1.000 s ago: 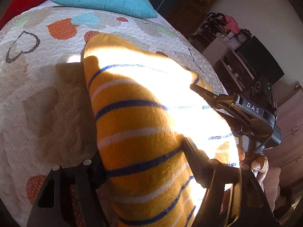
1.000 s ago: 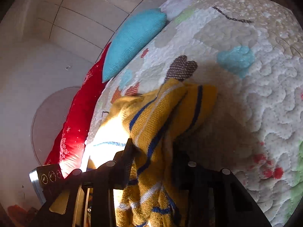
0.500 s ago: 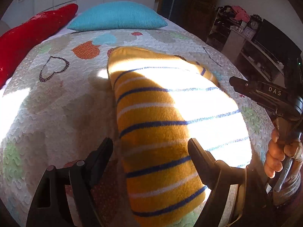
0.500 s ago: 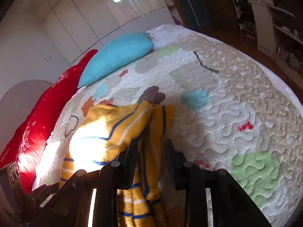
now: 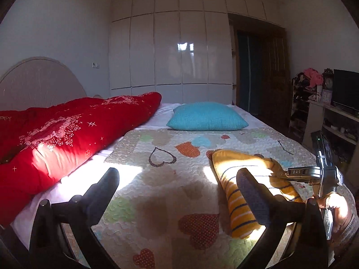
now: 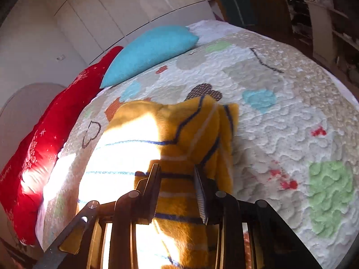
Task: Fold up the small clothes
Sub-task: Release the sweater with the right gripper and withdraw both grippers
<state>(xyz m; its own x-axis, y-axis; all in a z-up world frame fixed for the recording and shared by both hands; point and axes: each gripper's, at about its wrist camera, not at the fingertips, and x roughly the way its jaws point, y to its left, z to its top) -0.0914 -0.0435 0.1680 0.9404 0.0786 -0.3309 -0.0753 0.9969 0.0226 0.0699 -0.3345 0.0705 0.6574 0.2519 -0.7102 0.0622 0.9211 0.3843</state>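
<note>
- Since a second ago the left gripper (image 5: 177, 179) has let go of the yellow striped garment (image 5: 244, 190) and lifted back from it; its jaws are opening, spread wide with only the quilt (image 5: 157, 190) between them.
- Folded now into a long narrow bundle, the yellow striped garment lies on the quilt toward the bed's right side, one short end pointing at the turquoise pillow (image 5: 207, 116).
- Its fabric is fuzzy mustard-yellow, crossed by thin dark-blue and pale stripes; sunlight washes out the left part of its top face.
- In the right wrist view a thicker layered edge runs along the garment's (image 6: 179, 139) right side.
- Over the garment's near end, the right gripper (image 6: 177, 179) has its jaws opening; fabric sits between them, but the pads no longer press it.
- A red duvet (image 5: 56, 139) lies along the bed's left side.
</note>
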